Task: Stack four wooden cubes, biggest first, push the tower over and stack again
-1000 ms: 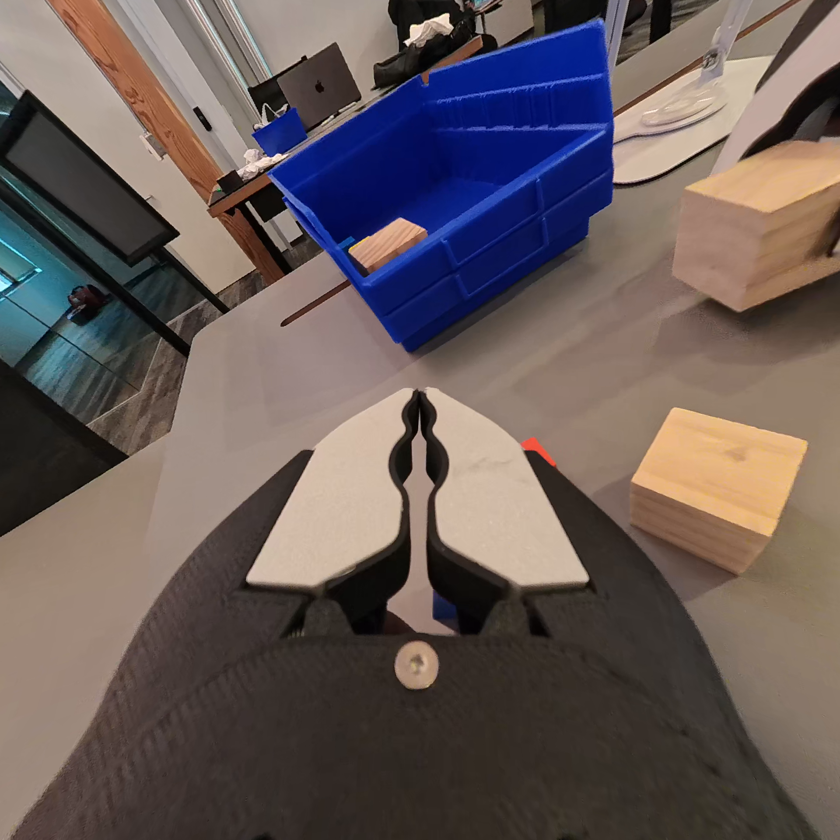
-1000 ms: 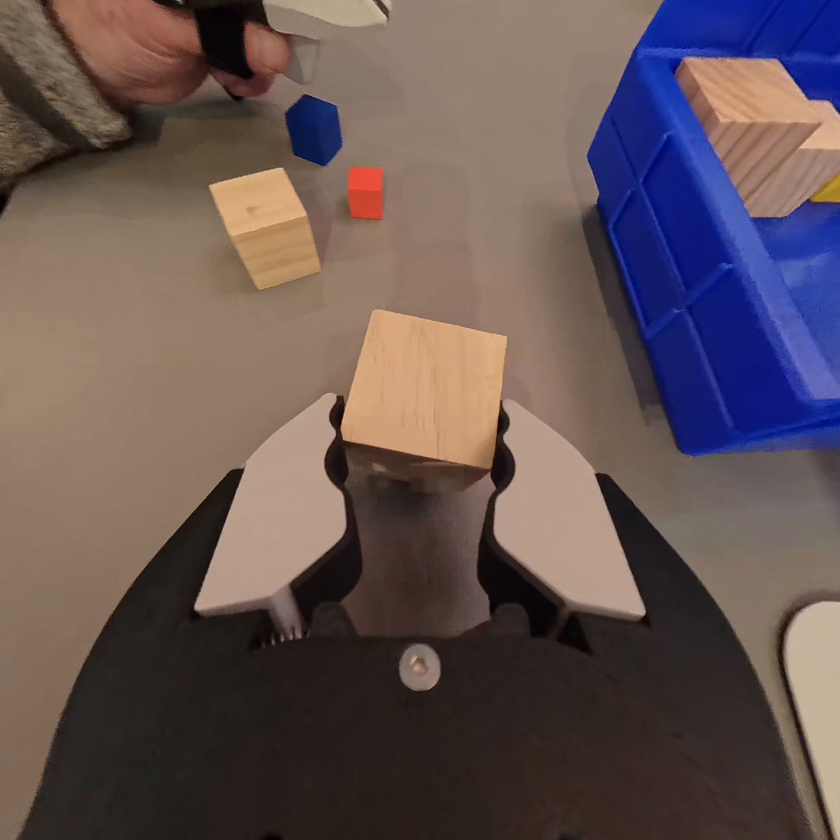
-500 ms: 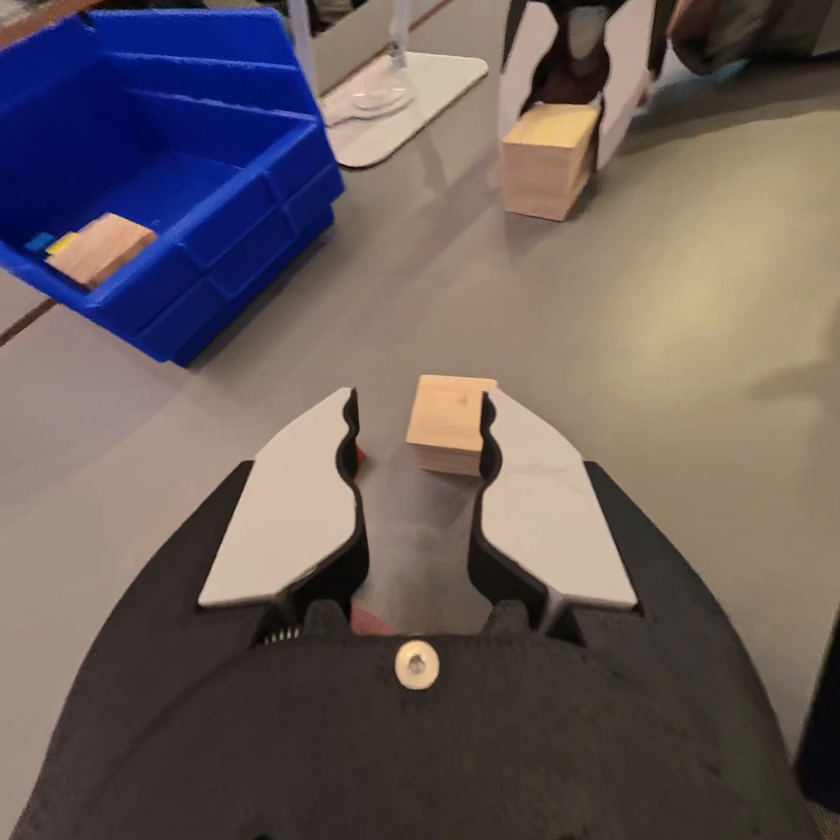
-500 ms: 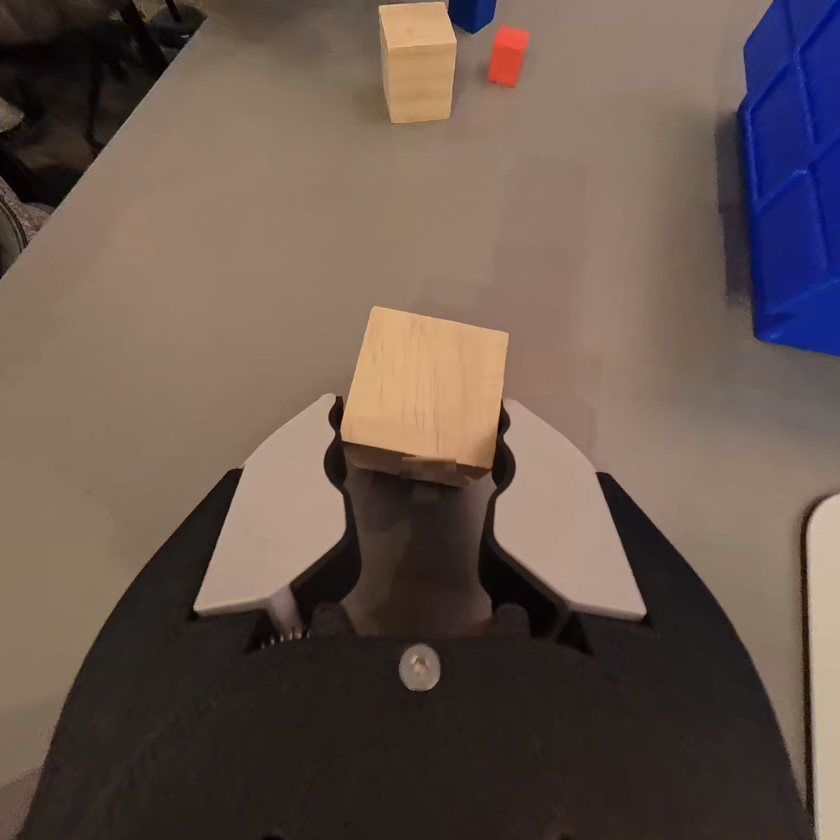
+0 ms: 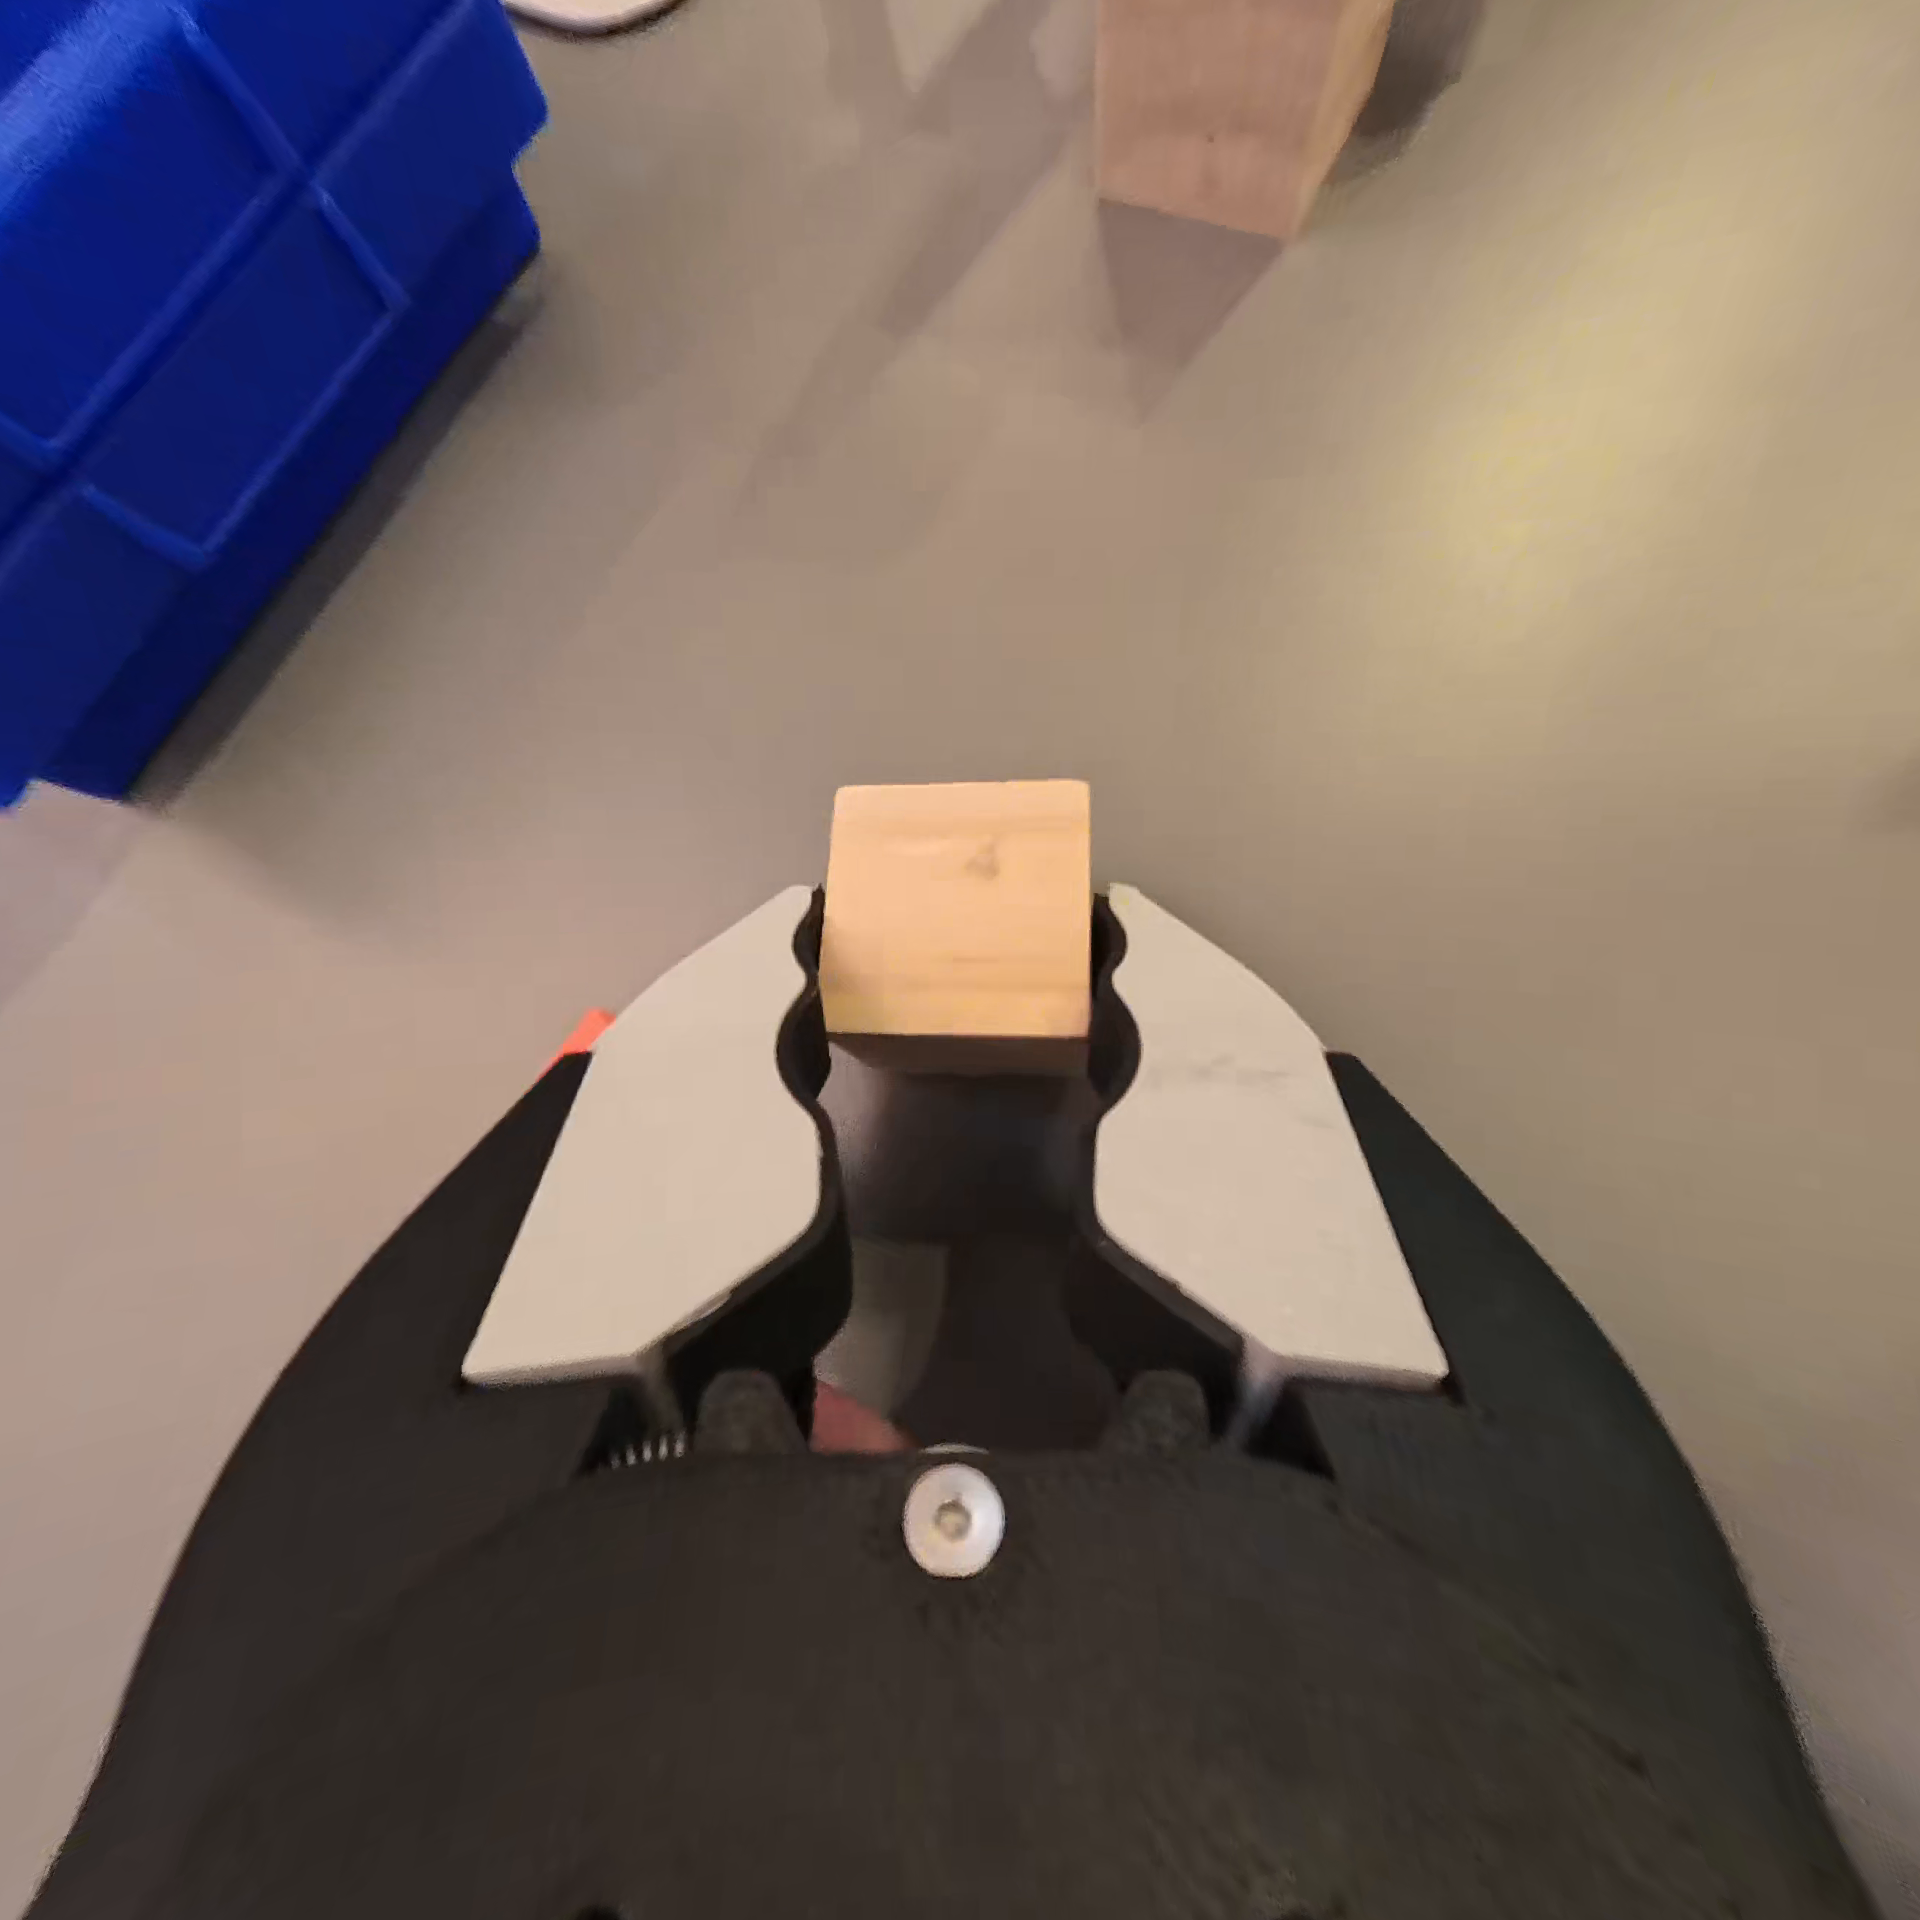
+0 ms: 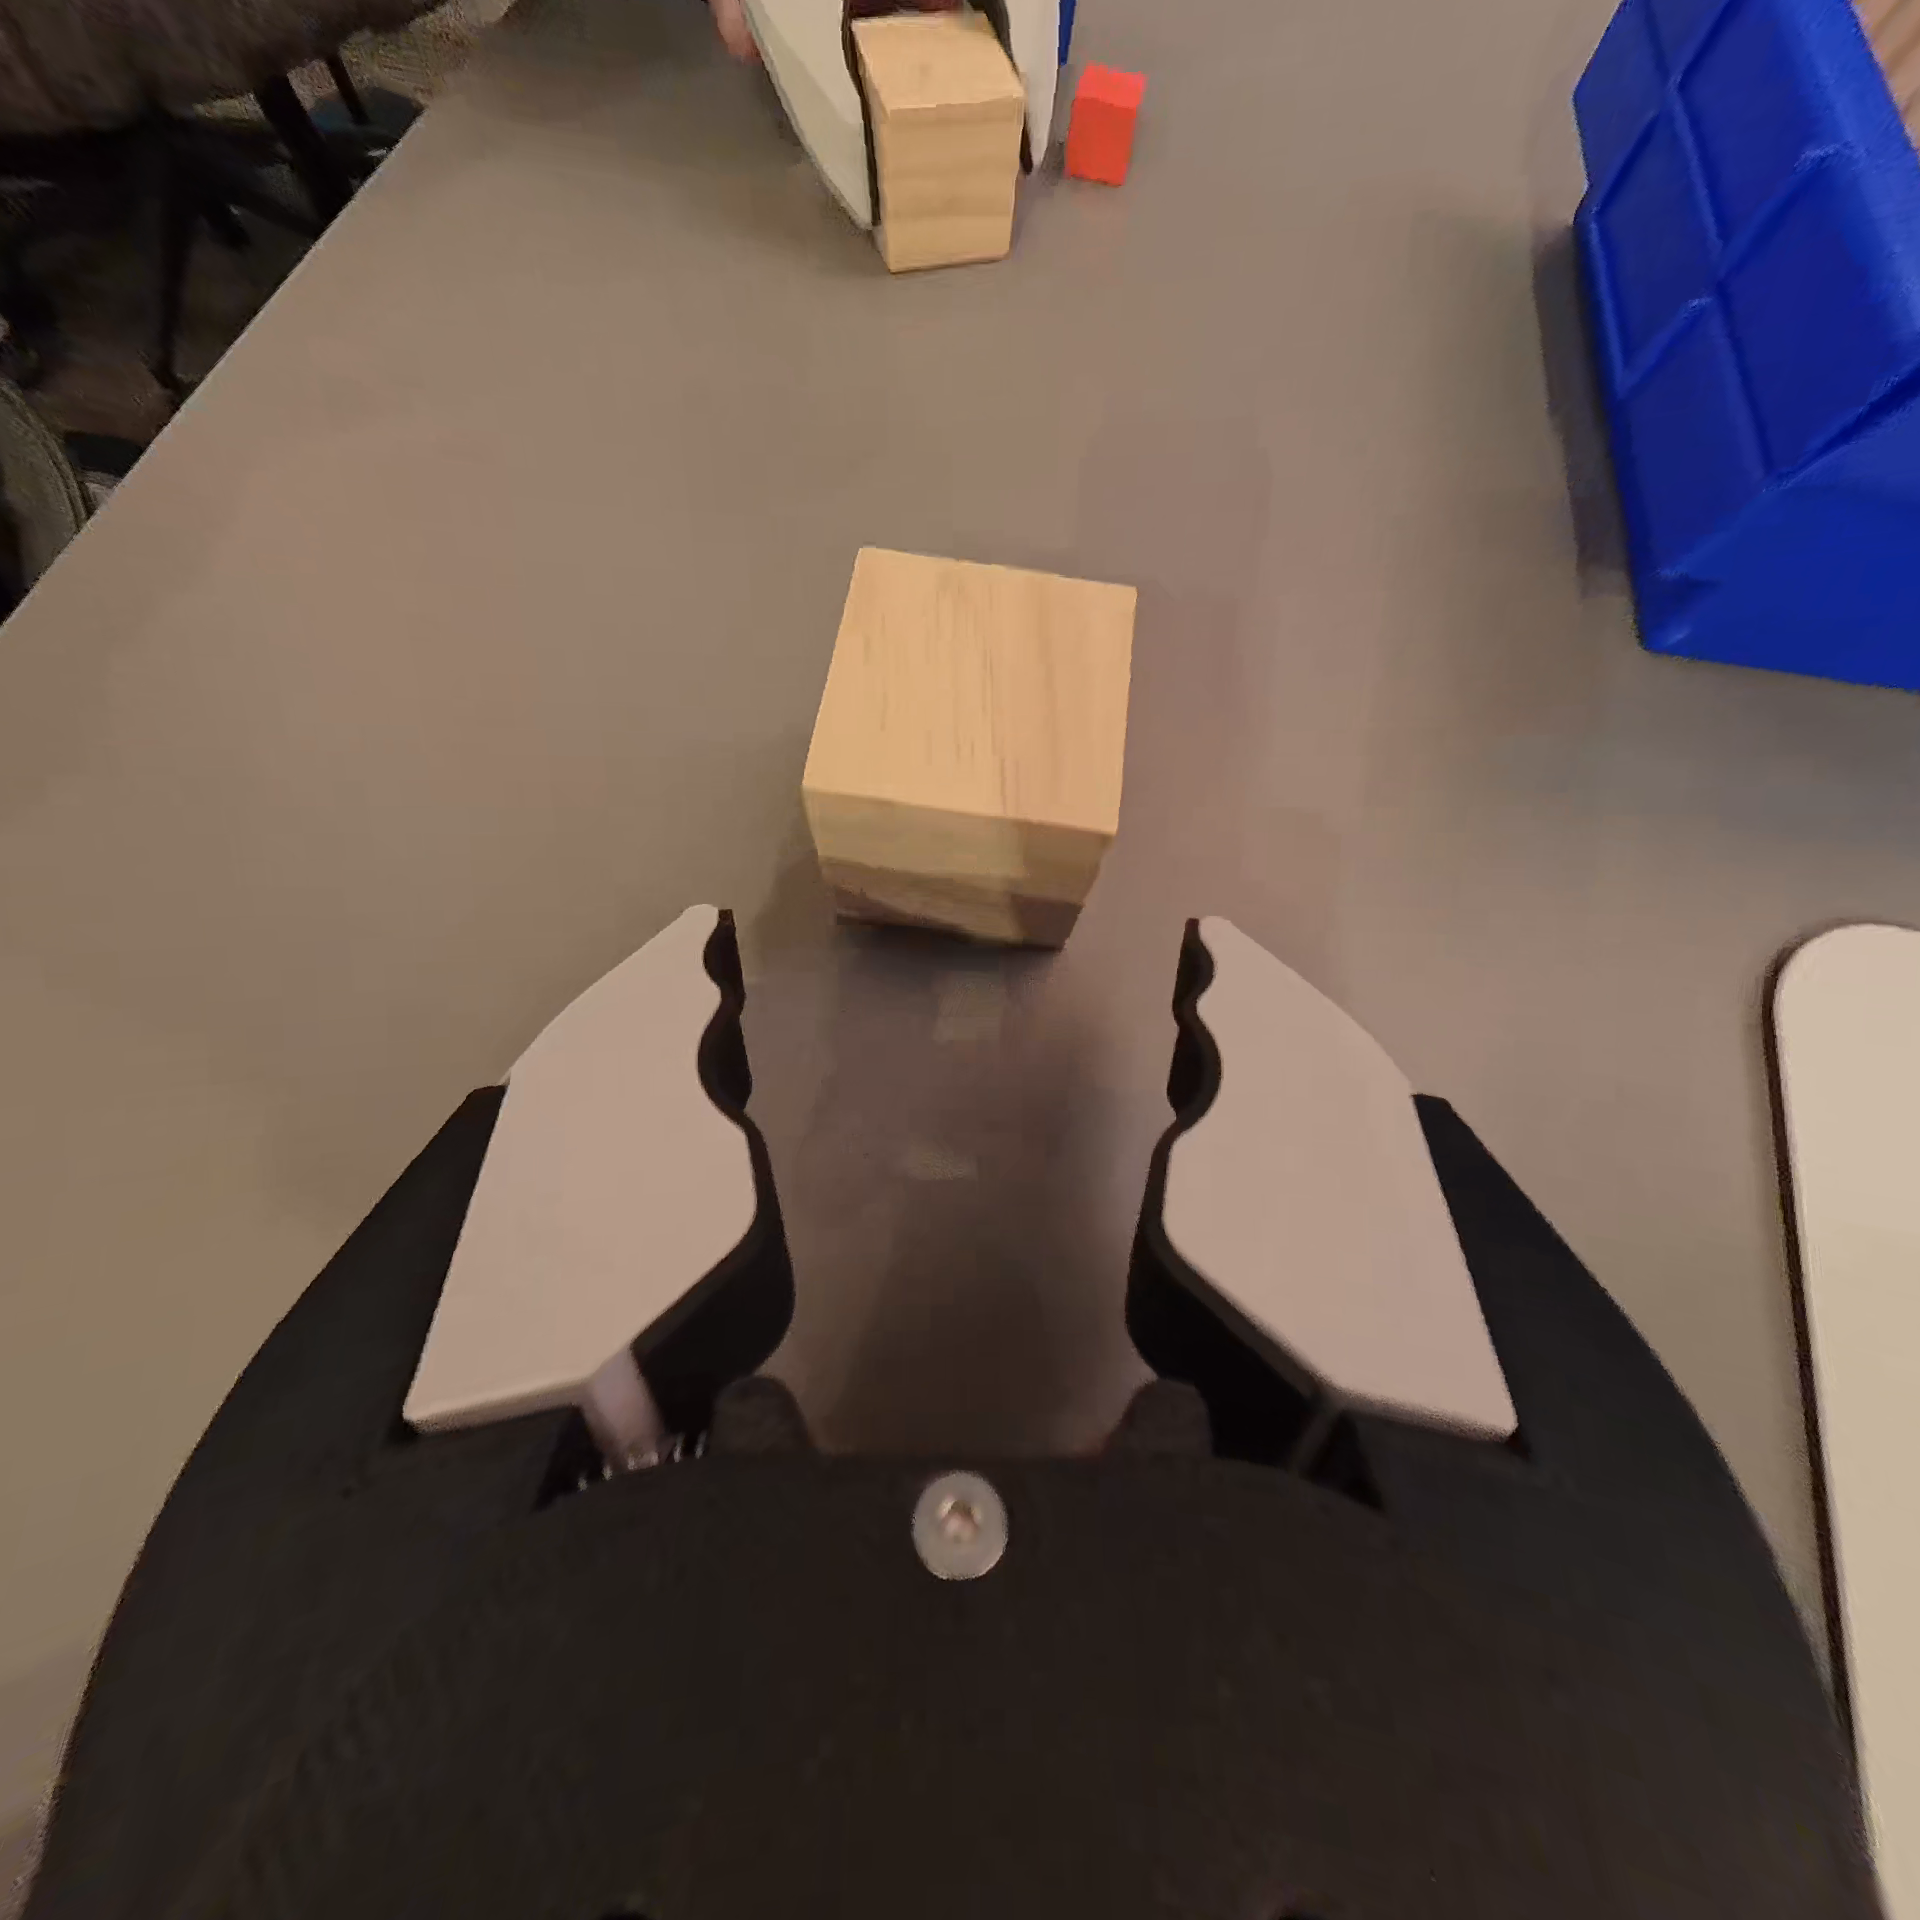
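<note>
My left gripper (image 5: pixel 958 914) is shut on a medium wooden cube (image 5: pixel 956 925), gripping its two sides. The right wrist view shows this cube (image 6: pixel 940 156) far off, low at the table, between the left gripper's white fingers (image 6: pixel 821 125). A larger wooden cube (image 6: pixel 971 738) stands free on the grey table (image 6: pixel 520 520), just beyond my right gripper (image 6: pixel 961 935). That gripper is open and empty, its tips short of the cube. The larger cube shows blurred at the top of the left wrist view (image 5: pixel 1226 114).
A blue bin stands beside the work area, left in the left wrist view (image 5: pixel 208 312) and right in the right wrist view (image 6: pixel 1766 364). A small red block (image 6: pixel 1103 120) sits by the medium cube. A white pad (image 6: pixel 1860 1247) lies at the right edge. About 4 cm separates my left fingertips from the small red block (image 6: pixel 1103 120).
My right gripper has opened, left the larger cube on the table and drawn back. My left gripper has closed on the medium cube.
</note>
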Demonstrator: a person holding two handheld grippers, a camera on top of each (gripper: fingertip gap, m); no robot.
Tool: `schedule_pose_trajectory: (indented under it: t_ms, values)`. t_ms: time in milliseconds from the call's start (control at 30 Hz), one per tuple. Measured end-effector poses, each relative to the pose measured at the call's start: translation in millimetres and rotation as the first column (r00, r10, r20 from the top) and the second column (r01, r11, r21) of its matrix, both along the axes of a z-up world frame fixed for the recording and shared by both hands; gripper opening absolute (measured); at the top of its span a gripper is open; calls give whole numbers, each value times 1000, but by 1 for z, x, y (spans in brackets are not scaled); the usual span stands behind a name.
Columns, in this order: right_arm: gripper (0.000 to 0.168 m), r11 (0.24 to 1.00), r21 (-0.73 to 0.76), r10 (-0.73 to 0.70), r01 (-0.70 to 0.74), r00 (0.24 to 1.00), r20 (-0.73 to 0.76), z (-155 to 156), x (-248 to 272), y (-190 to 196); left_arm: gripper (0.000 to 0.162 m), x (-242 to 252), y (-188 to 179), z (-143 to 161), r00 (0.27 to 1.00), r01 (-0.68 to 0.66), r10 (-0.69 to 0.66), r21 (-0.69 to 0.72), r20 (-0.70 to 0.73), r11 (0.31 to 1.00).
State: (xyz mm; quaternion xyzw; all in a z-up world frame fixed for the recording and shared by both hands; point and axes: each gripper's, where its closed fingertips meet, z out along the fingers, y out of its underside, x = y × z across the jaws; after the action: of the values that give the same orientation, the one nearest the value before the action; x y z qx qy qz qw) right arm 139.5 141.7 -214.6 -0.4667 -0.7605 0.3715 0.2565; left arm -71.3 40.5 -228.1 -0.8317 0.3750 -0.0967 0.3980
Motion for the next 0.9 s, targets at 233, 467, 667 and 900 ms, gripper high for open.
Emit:
schedule_pose_trajectory:
  t_ms: [233,467,667,900]
  values:
    - [81,999,23,-26,26,1000,17,-5,14,12,47,75,30,55,989,127,-136,139,54,982]
    - [78,1000,29,-14,13,999,38,-9,15,11,47,167,70,66,941,330,-337,129,38,935]
    - [76,1000,25,-9,8,999,45,-10,15,10,47,193,92,55,917,399,-399,49,-4,916]
    - [75,1000,20,-5,4,999,40,-9,16,10,84,171,79,57,938,345,-347,44,28,938]
